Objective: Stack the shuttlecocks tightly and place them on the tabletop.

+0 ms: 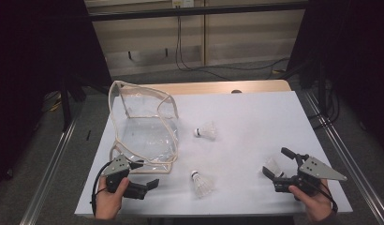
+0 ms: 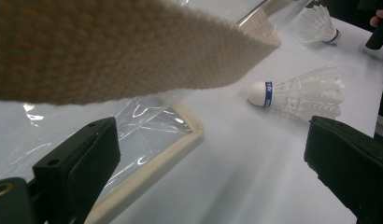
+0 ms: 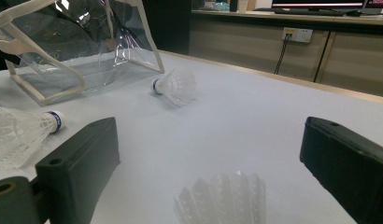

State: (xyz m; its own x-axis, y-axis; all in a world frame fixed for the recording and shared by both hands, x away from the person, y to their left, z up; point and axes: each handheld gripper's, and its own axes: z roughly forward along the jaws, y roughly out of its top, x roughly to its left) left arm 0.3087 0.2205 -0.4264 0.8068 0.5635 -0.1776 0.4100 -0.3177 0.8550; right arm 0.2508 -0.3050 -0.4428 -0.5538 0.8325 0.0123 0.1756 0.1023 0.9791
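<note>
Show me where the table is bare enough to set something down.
The widest bare patch is the far right of the table, beyond the far shuttlecock and behind the right gripper. A smaller patch lies between the near shuttlecock and that gripper. The left side is crowded: the clear bag fills it, the left gripper at its near edge.

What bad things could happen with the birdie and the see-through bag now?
The right gripper is open around a birdie that sits feathers-up; closing carelessly might crush the thin feathers or tip it over. The clear bag looks floppy, and the left gripper is open beside its cloth edge without holding it, so the bag could sag or slide during loading.
</note>
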